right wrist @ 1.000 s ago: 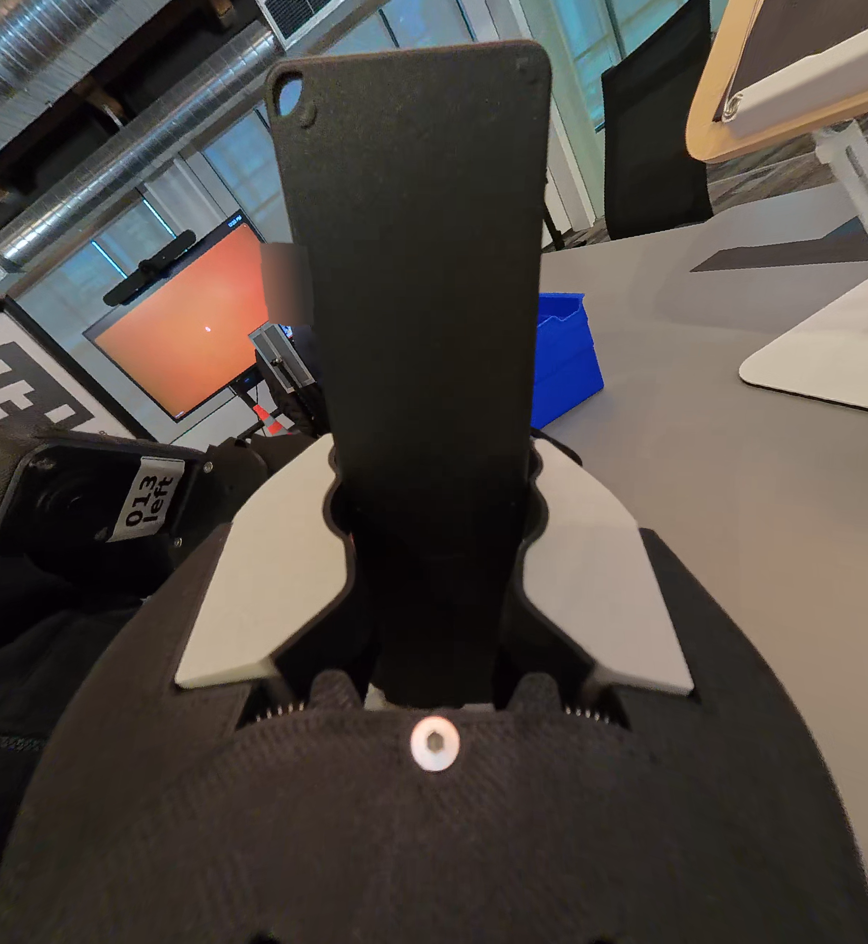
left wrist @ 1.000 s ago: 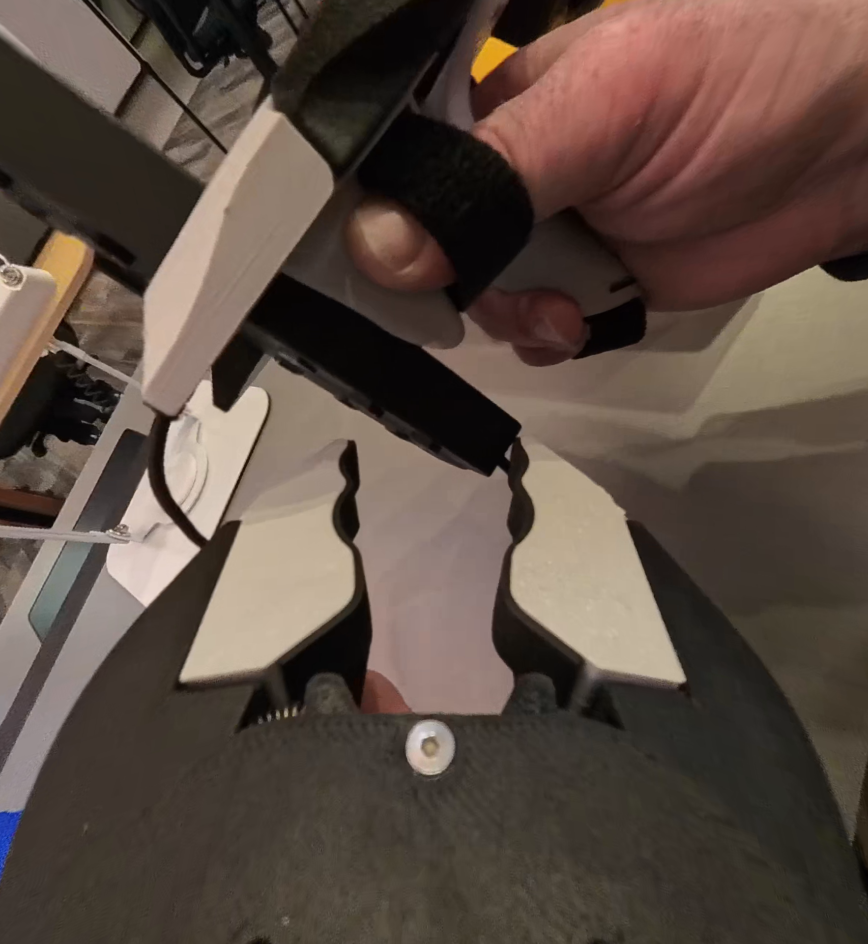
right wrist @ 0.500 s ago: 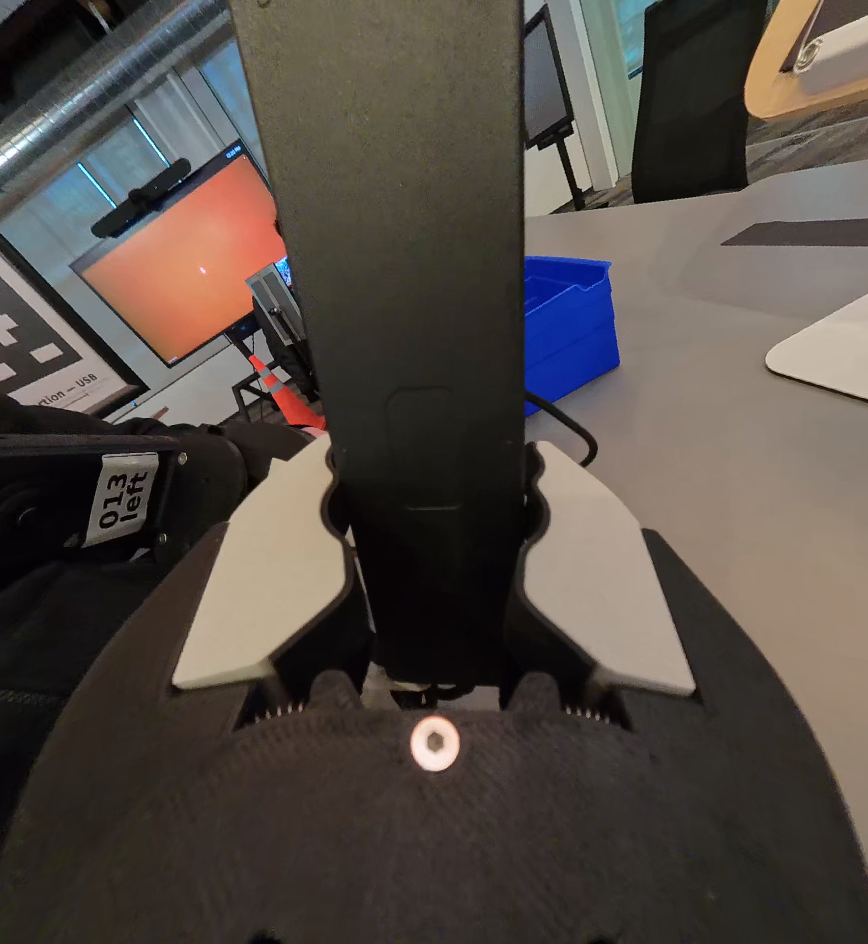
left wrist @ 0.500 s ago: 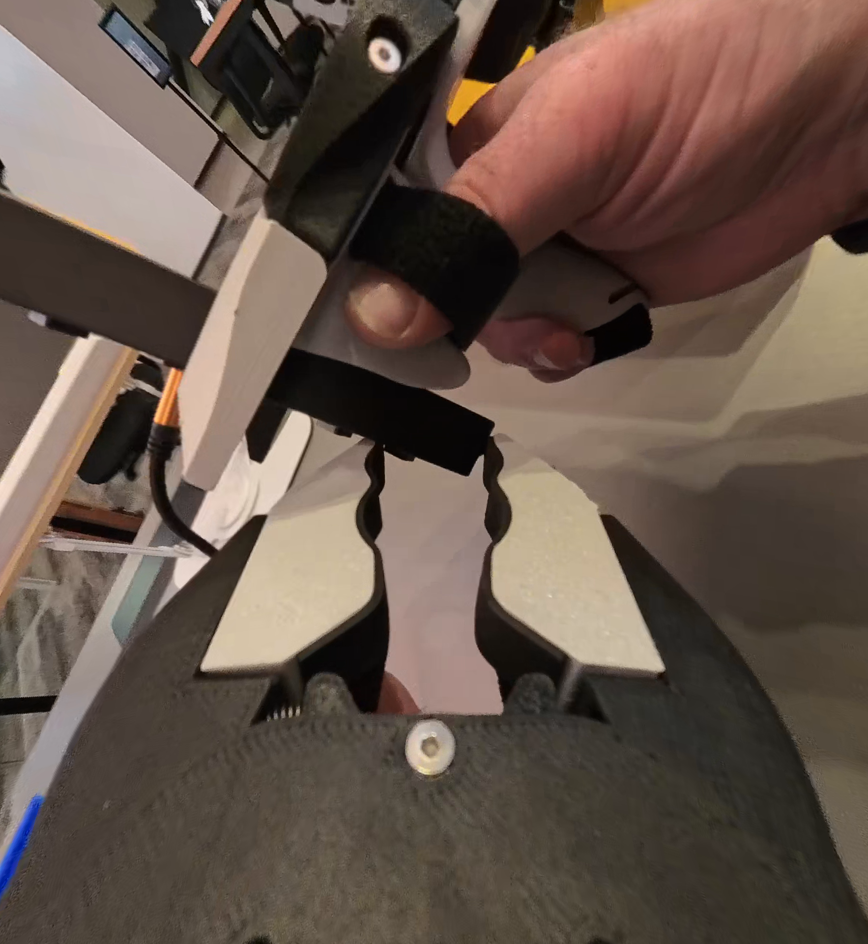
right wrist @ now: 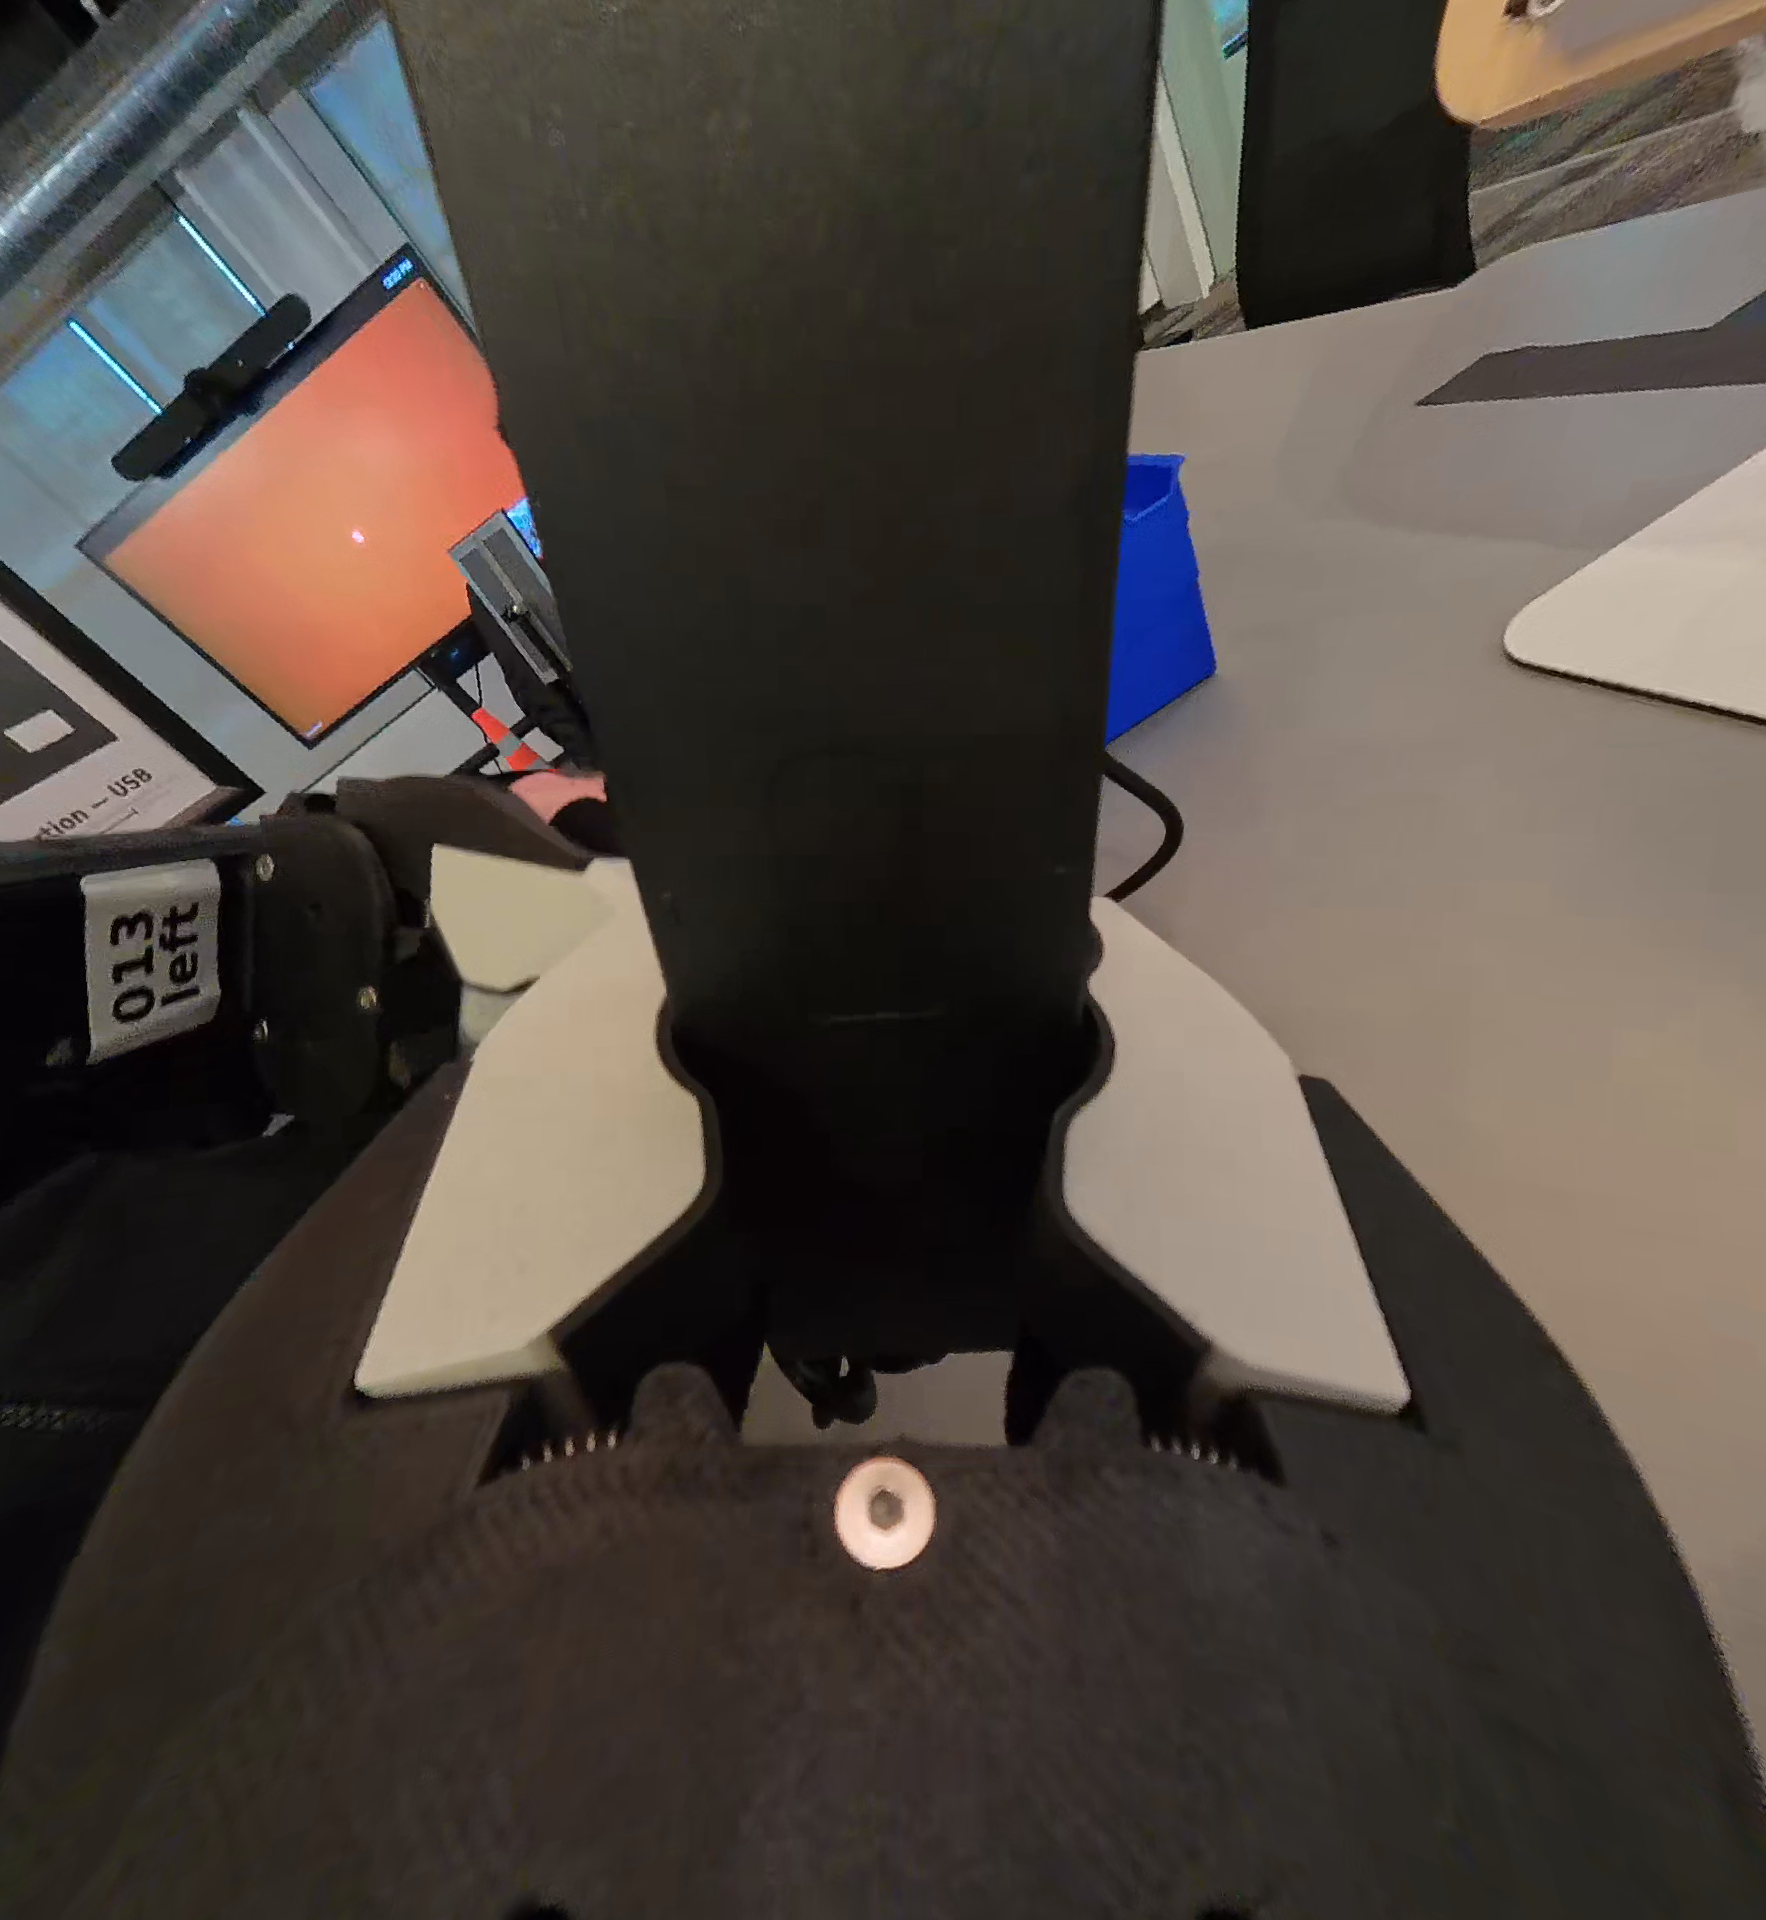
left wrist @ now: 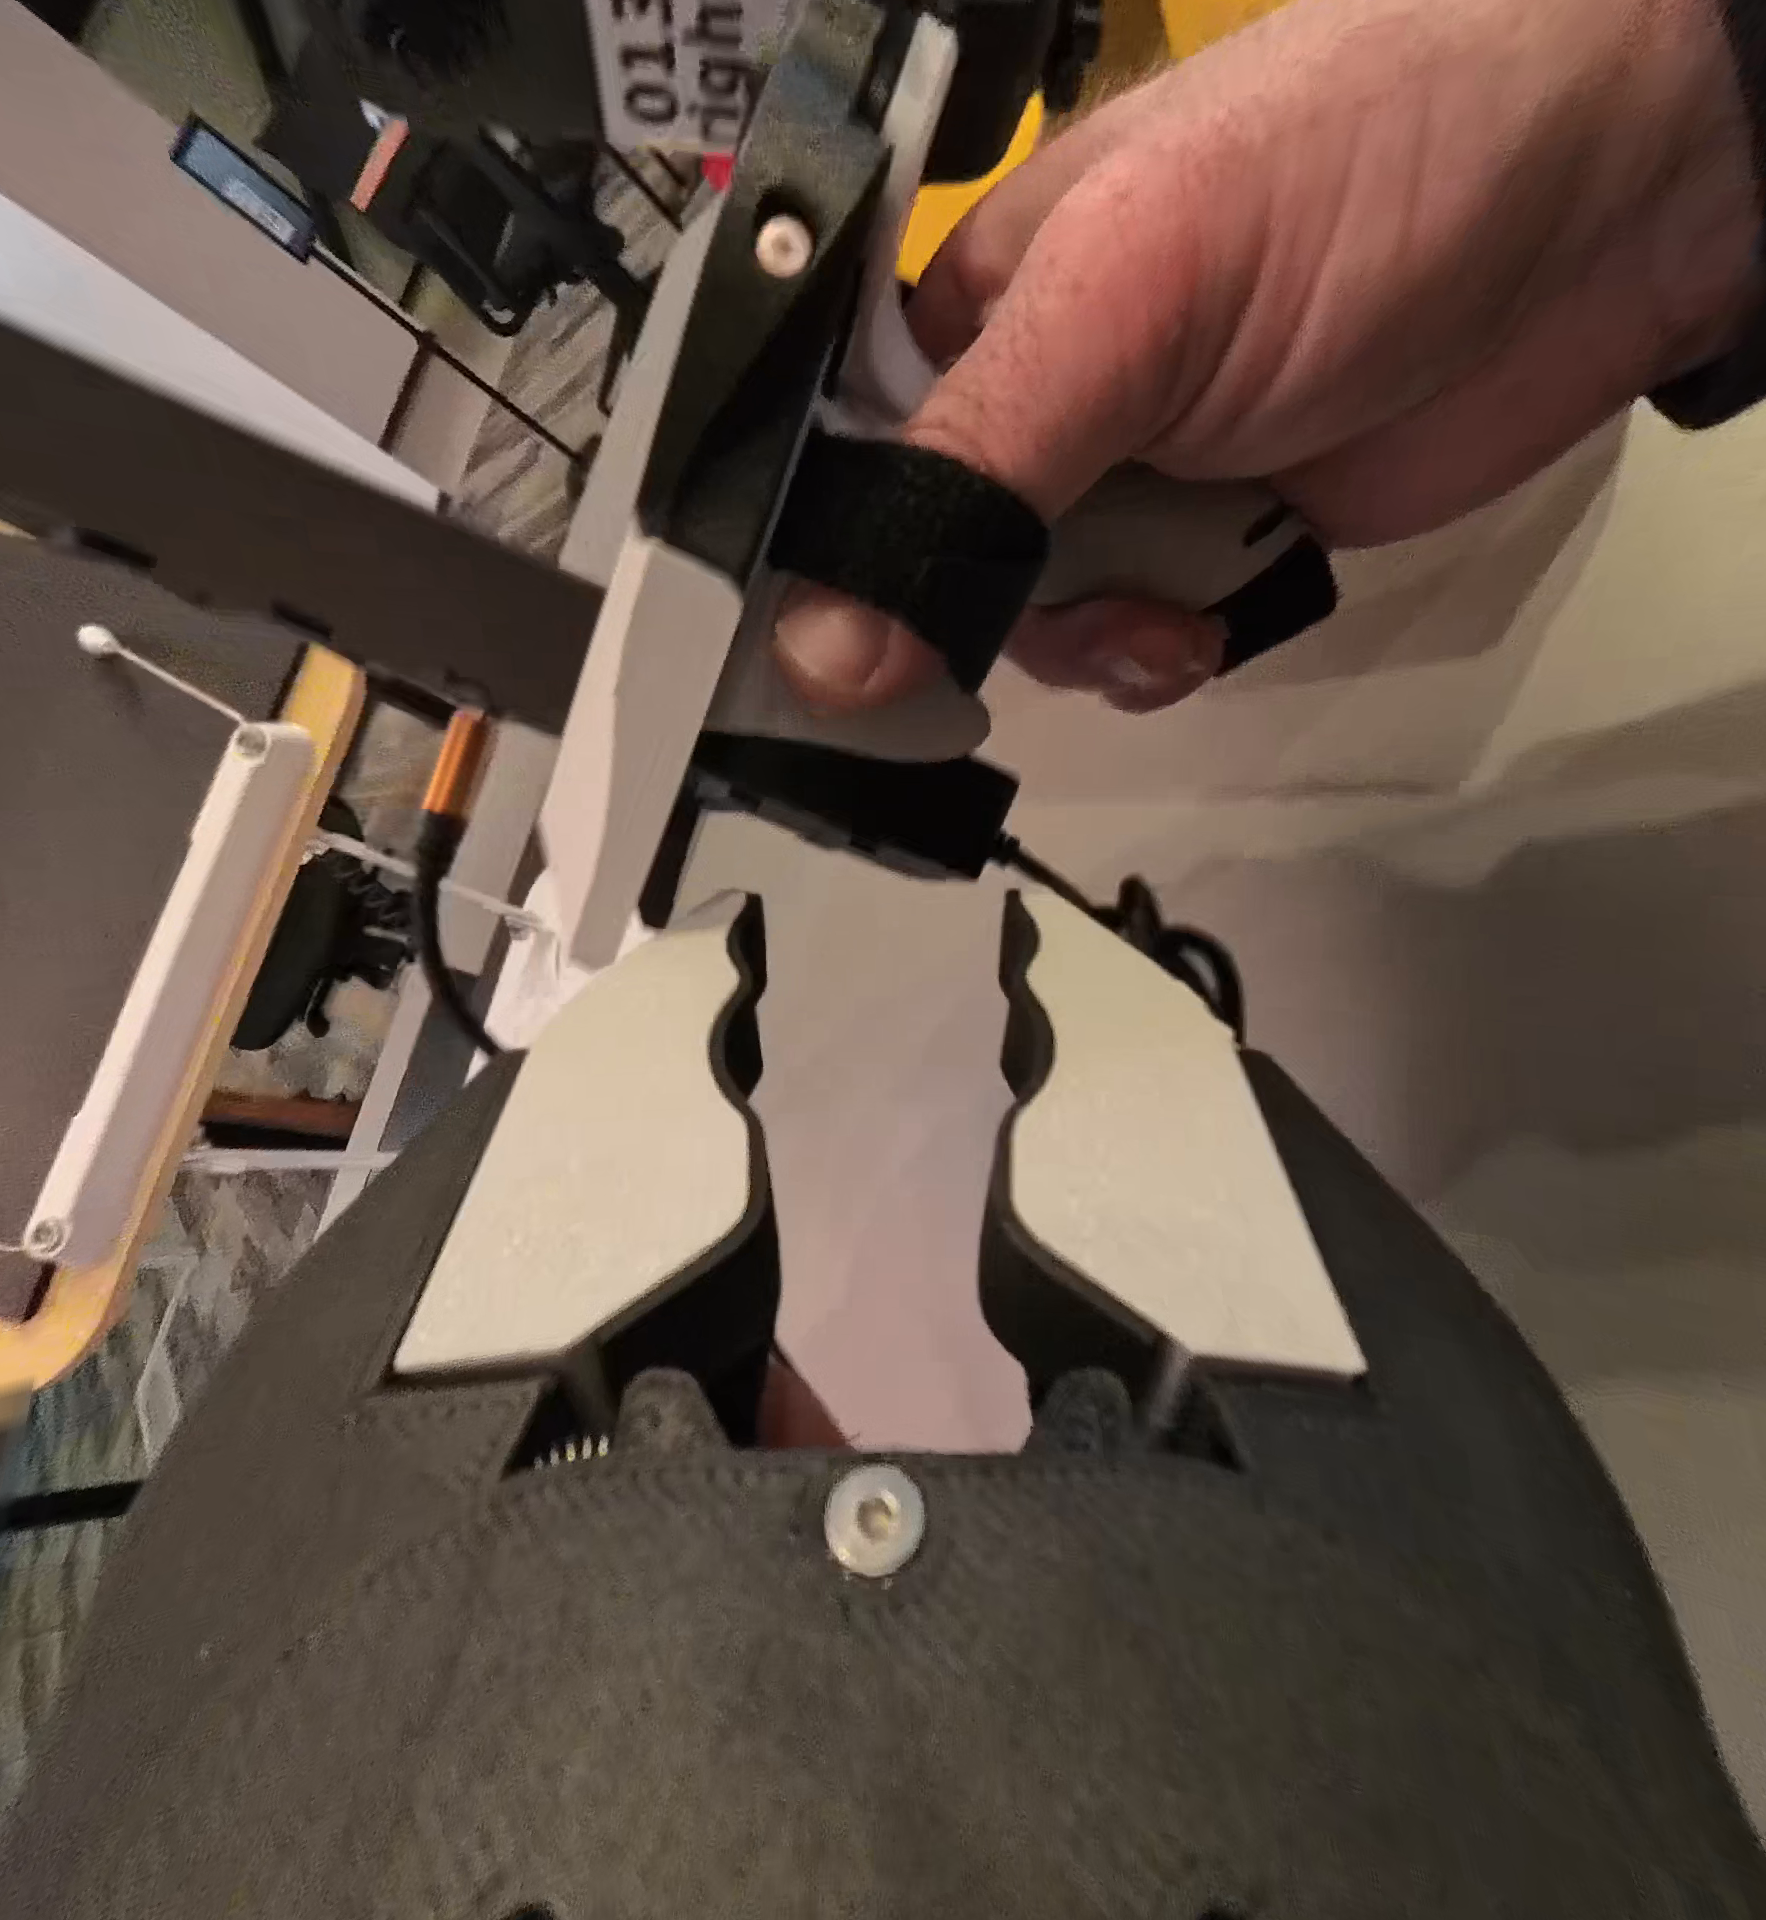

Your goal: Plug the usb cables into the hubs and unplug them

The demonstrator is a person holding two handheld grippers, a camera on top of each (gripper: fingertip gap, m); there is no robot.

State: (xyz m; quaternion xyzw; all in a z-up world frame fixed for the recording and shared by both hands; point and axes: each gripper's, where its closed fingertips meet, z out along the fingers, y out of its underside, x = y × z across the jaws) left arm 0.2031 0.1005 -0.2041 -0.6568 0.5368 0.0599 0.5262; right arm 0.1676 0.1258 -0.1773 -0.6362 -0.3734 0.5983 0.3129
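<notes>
A long black usb hub (right wrist: 806, 468) stands up between my right gripper's (right wrist: 879, 935) jaws, which are shut on its lower part. In the left wrist view the hub (left wrist: 235, 540) runs across from the left, through the right gripper's white finger (left wrist: 640, 727), to its cable end (left wrist: 858, 800). An orange-collared usb plug (left wrist: 448, 769) with a black cable sits in the hub's underside. My left gripper (left wrist: 879, 914) is open and empty just below the hub's cable end, not touching it. A hand (left wrist: 1274, 312) holds the right gripper.
A blue bin (right wrist: 1159, 592) sits on the grey table (right wrist: 1481, 987) behind the hub. A white stand base (right wrist: 1689, 623) lies at the right. A black cable (right wrist: 1149, 831) loops beside the hub. An orange screen (right wrist: 307, 561) stands far left.
My left gripper's jaws narrowed around the hub's cable end, then opened wider and dropped just below it. The right gripper tilted, and the hub fills more of its view.
</notes>
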